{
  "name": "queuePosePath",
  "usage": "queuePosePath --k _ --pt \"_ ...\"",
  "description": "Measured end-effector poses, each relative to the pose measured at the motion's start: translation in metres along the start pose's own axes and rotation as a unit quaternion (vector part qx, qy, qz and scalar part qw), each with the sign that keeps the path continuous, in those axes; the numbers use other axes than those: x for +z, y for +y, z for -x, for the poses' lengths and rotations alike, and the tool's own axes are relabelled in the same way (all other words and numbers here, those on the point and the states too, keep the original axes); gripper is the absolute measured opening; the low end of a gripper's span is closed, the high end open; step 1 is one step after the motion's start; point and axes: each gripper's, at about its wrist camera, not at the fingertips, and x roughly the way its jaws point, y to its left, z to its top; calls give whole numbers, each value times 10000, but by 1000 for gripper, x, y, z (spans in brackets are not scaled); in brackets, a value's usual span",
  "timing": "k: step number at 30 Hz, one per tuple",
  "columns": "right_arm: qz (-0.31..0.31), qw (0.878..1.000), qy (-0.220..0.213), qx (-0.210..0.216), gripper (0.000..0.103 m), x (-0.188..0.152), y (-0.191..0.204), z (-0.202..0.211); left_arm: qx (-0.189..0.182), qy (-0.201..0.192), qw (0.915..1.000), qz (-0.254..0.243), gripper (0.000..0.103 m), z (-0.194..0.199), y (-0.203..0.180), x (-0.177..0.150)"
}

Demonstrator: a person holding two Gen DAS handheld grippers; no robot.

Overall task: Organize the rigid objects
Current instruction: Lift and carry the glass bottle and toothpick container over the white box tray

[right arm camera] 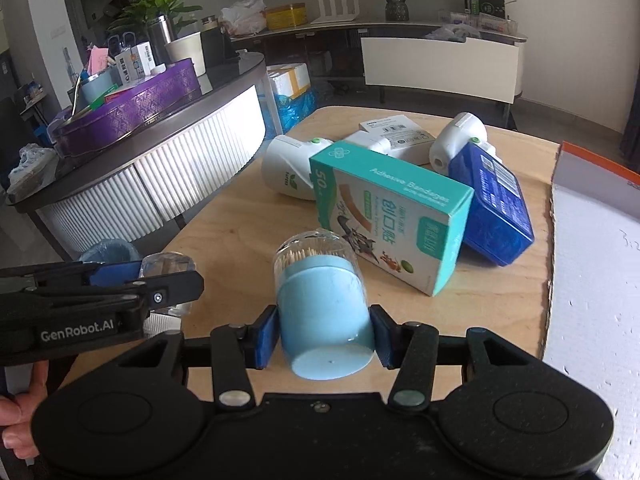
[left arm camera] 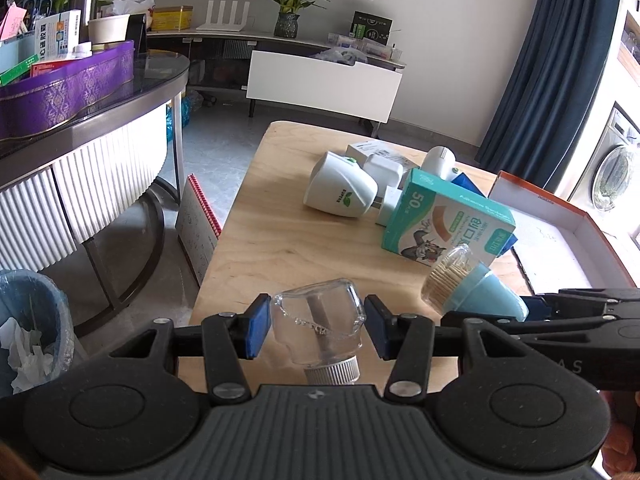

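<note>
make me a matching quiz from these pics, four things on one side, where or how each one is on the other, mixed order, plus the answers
Things:
1. clear glass bottle
2. blue toothpick holder
3. bandage box
4. orange-edged box

Places or states:
A. leaning on the dark blue box
B. between the left hand-held gripper pads
C. open, at the table's right edge
D. between the right hand-held gripper pads

Pairs: 1-B, 2-D, 3-A, 4-C

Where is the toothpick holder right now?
The toothpick holder sits between the right gripper jaws, low centre in the right wrist view, tilted above the wooden table, just in front of the bandage box.
</note>
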Motion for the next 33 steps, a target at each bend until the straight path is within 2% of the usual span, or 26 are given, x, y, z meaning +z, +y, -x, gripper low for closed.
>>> queuePosePath --k 7,16,33 --pt "-370 9987 -243 -267 59 -18 -19 39 -205 45 9996 -205 51 6 -25 -1" --pt "-695 9926 -734 -665 59 -14 -41 85 -453 45 9981 -425 49 14 -64 10" --pt "-1403 9758 -1221 -1147 59 -22 -96 138 -883 -38 9908 -1021 49 9 -135 35"
